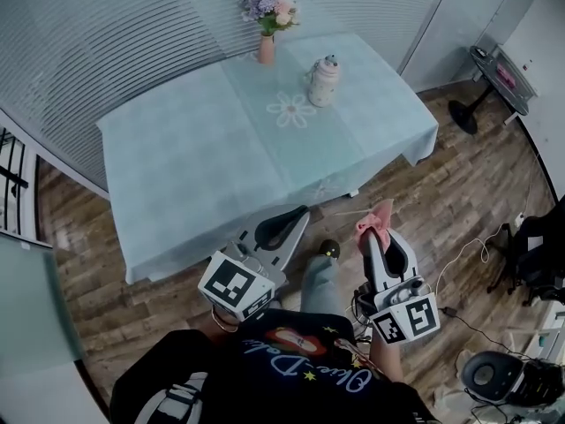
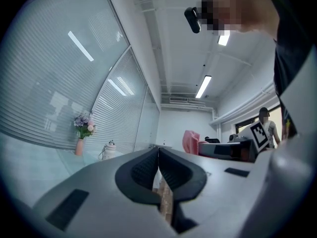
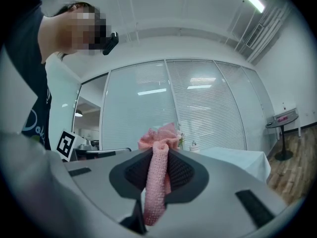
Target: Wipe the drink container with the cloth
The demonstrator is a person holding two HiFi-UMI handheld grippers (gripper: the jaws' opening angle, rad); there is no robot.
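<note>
Both grippers hang low in the frame, held close to the person's body, well short of the table. On the left gripper [image 1: 296, 216] the jaws are pressed together with nothing between them, and its own view confirms it: on the left gripper [image 2: 158, 155] the dark pads meet along a thin seam. Over at lower right, the right gripper [image 1: 378, 235] is pinching the pink cloth [image 1: 374, 222]. In the right gripper view the cloth [image 3: 157, 177] runs as a knitted roll down between the jaws and bunches into a ruffle above the tips of the right gripper [image 3: 158, 157].

Now to the upper centre of the head view: the drink container [image 1: 324, 81] stands upright on the table [image 1: 185, 162], pale with a lid on top, just right of a flower printed on the light blue tablecloth. It is well apart from both grippers. A vase [image 1: 267, 26] of purple and pink flowers stands beyond it, near the table's far edge. The left gripper view catches the same pair at left of middle, the vase [image 2: 80, 139] and the drink container [image 2: 108, 150] to its right. From the right gripper the drink container [image 3: 194, 146] is only a small shape past the cloth.

Wooden floor [image 1: 441, 193] fills the right side of the head view.
</note>
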